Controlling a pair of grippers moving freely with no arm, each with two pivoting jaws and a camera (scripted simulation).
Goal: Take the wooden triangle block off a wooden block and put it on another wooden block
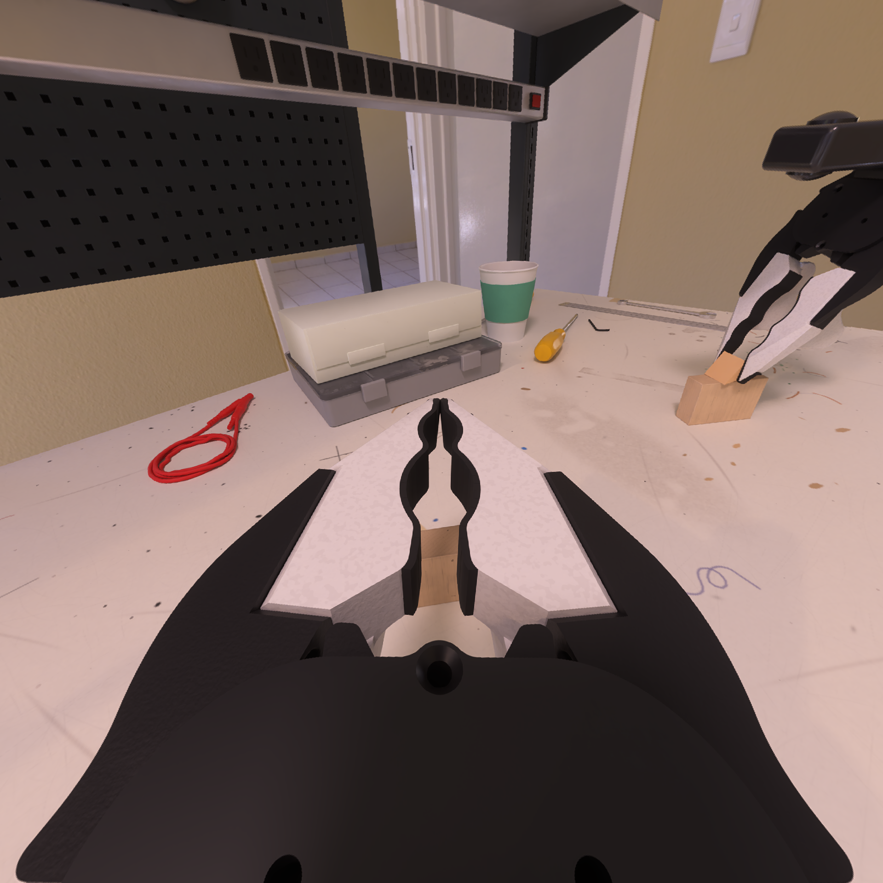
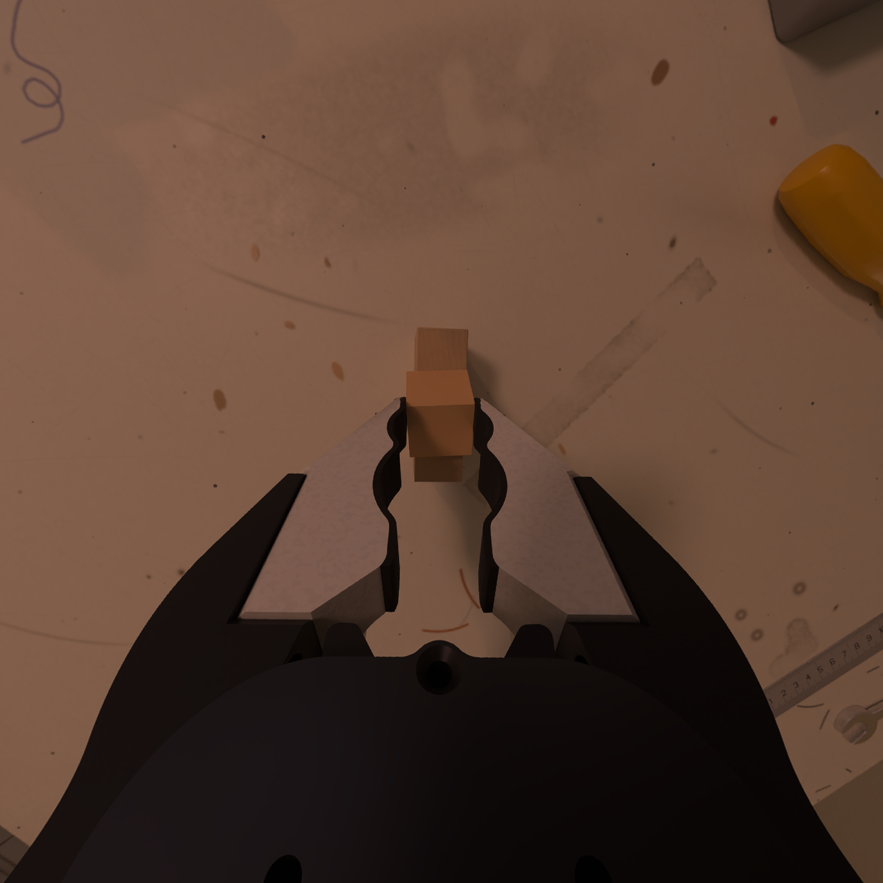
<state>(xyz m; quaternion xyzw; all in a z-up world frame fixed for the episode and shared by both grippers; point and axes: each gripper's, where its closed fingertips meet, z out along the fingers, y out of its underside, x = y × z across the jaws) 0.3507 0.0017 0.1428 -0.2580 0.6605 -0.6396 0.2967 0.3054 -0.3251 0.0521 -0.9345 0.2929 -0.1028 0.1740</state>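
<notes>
The triangle sits on a block on the desk, between my right gripper's fingers, which touch or nearly touch its sides. I'd confirm a square grip, then lift straight up so the block isn't dragged. My left gripper hangs idle with its fingertips together, holding nothing, above another block, likely the target.

Left gripper closed and level, right gripper angled down, clamping
</notes>
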